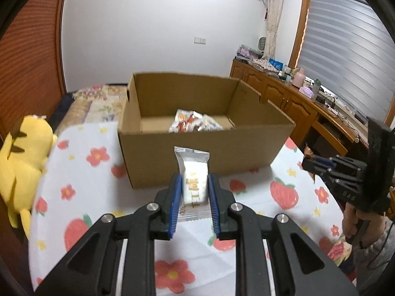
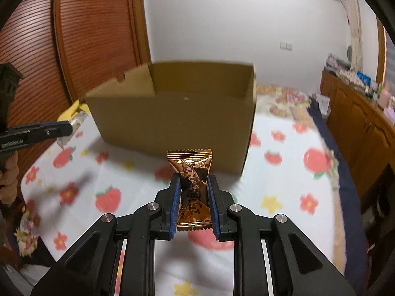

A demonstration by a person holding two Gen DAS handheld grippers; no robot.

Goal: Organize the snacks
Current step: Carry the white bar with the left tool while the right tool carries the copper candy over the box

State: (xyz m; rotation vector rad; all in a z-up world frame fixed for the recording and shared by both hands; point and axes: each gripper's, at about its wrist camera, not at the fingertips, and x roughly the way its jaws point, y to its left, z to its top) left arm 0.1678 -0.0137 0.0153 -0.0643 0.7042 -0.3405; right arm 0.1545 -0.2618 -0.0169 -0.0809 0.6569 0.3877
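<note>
Both tools are clamped on snacks — left tool (image 1: pixel 193 188) on a white pack (image 1: pixel 195 185), right tool (image 2: pixel 193 190) on a gold pack (image 2: pixel 195 190). Clear the box (image 1: pixel 205 155) rim before letting go — inside, beside the bags (image 1: pixel 195 122).

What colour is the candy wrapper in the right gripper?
Shiny gold-orange with dark lettering: the candy wrapper shows best in the right wrist view.

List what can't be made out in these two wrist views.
- Cardboard box contents: right wrist view, near wall hides them.
- Snack bags in the box: left wrist view, blurred, print unreadable.
- Counter items: left wrist view, too small.
- Yellow plush toy: left wrist view, cut off by the edge.
</note>
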